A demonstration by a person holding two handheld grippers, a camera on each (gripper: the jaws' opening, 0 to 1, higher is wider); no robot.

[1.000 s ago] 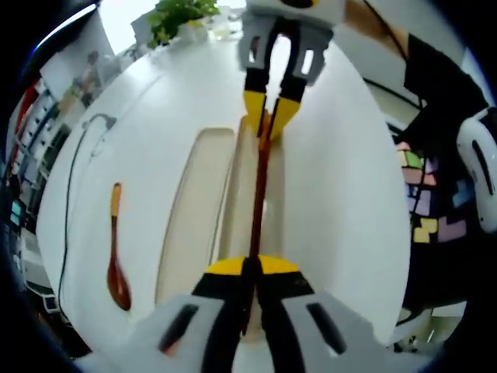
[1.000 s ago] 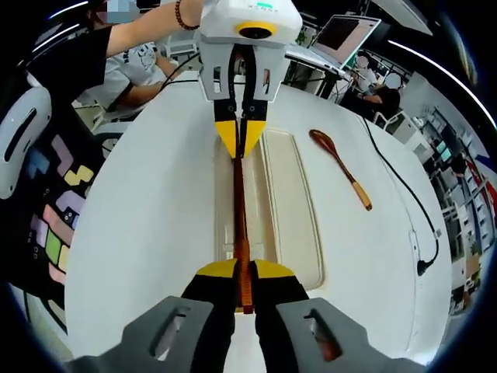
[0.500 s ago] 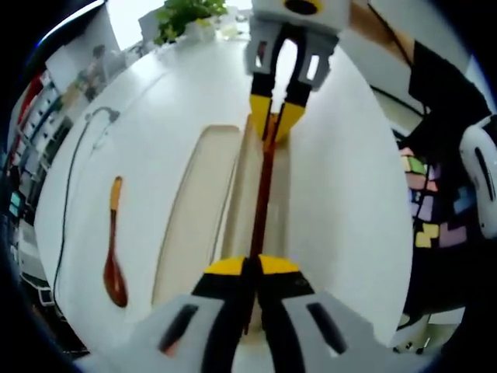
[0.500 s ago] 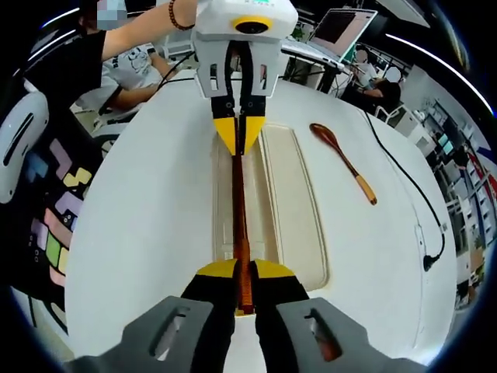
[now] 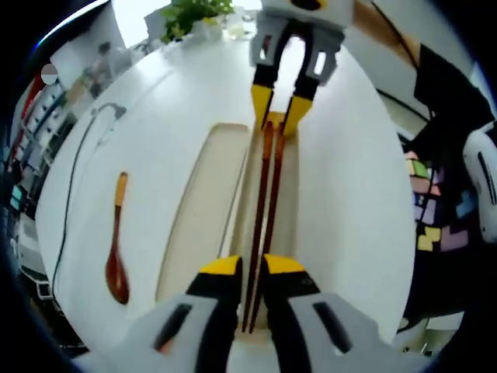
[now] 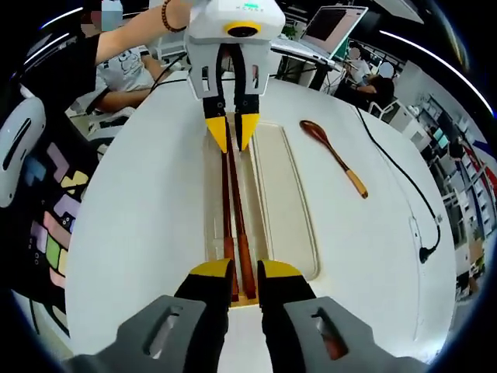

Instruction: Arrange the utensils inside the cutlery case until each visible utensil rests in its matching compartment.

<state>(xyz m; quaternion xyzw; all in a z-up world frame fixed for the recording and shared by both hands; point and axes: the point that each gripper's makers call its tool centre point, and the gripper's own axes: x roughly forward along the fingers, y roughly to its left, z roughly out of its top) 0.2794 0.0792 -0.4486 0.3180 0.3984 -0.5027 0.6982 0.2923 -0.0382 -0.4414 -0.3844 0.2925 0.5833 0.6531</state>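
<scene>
A cream cutlery case lies lengthwise on the white table. Two dark wooden chopsticks rest side by side in its narrow compartment; the wide compartment is bare. My left gripper is open, straddling one end of the chopsticks. At the other end my right gripper is open too, its fingers on either side of the sticks. A wooden spoon lies on the table outside the case, beside the wide compartment.
A black cable runs over the table beyond the spoon. A potted plant stands at one table end. A person and a laptop are at the other end. Coloured floor mats lie beside the table.
Both grippers have opened and let go of the chopsticks, which were held together between them. The sticks now lie slightly apart in the narrow compartment.
</scene>
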